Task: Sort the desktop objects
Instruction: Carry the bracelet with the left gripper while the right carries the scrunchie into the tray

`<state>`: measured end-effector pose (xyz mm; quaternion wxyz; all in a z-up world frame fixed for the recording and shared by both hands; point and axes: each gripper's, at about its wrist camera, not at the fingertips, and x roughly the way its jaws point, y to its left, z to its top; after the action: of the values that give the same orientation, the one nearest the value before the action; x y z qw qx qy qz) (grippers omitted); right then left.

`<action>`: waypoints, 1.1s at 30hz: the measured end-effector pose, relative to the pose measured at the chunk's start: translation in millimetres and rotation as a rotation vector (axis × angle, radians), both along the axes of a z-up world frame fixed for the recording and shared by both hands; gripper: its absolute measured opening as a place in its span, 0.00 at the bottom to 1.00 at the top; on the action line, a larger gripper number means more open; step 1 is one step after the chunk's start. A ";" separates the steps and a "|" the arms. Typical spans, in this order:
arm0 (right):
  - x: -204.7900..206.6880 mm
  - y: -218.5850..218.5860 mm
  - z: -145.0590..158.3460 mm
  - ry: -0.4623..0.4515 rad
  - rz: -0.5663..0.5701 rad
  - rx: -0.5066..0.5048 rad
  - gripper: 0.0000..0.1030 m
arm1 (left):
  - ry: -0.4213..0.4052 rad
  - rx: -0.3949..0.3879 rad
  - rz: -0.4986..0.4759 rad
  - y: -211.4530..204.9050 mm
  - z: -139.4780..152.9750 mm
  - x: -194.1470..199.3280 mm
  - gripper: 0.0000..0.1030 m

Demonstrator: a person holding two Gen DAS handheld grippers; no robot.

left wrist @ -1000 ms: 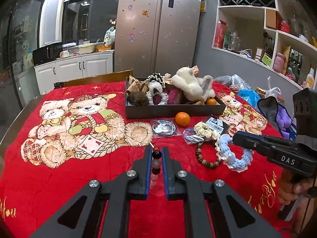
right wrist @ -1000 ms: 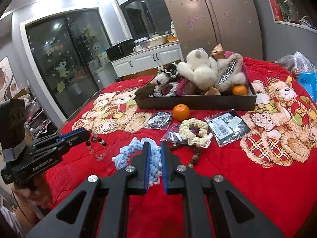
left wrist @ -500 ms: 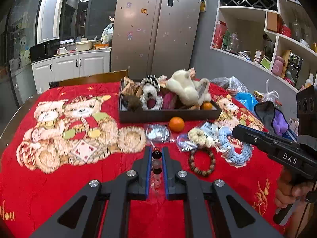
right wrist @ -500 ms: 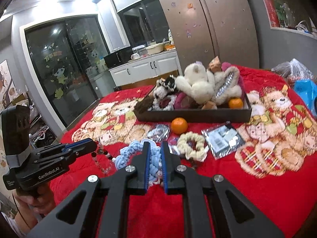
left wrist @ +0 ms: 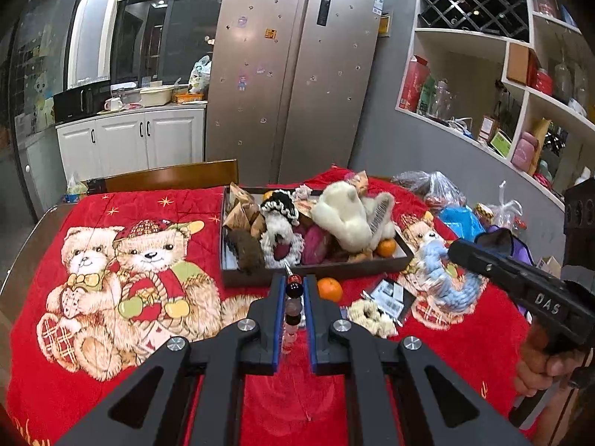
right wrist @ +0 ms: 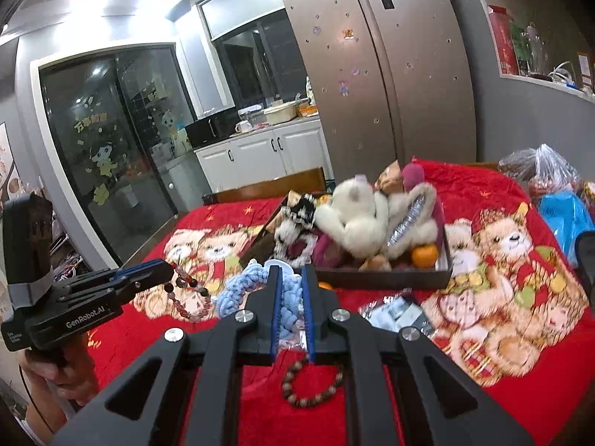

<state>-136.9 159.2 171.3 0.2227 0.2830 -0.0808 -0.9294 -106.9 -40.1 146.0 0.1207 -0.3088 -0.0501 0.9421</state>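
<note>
A: The wooden bead bracelet (right wrist: 311, 384) lies half behind the right gripper (right wrist: 290, 290), its near side covered by the black frame.

B: The blue braided ring (right wrist: 256, 291) too; the fingers hide its middle.

A: In the left wrist view, the left gripper (left wrist: 293, 297) covers the lower beads of the mixed bead bracelet (left wrist: 293, 299).

B: The barcode packet (left wrist: 390, 293) is too small to read.

A: What lies under the white plush toy (left wrist: 346, 219) in the dark tray (left wrist: 316, 273) cannot be told.
</note>
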 end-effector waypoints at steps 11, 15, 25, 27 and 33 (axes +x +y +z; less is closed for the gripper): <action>-56.0 -11.0 22.6 0.018 -0.008 -0.022 0.11 | 0.010 -0.053 0.028 9.3 4.7 -64.2 0.10; -89.6 -20.0 17.9 -0.005 -0.016 -0.023 0.11 | 0.011 -0.037 0.066 7.3 7.3 -99.2 0.10; -173.5 -36.2 -0.4 -0.048 -0.061 -0.018 0.11 | -0.001 0.001 0.121 -6.4 -1.3 -172.9 0.10; -189.3 -41.0 -3.1 -0.047 -0.074 -0.008 0.11 | -0.006 0.006 0.126 -9.2 -5.1 -183.0 0.10; -228.7 -56.7 -11.9 -0.033 -0.110 0.039 0.11 | -0.038 0.008 0.125 -14.6 -25.7 -201.2 0.10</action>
<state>-365.6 102.5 159.4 0.1644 0.2976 -0.0816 -0.9369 -308.1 -54.7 120.3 0.0618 -0.3226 -0.0753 0.9415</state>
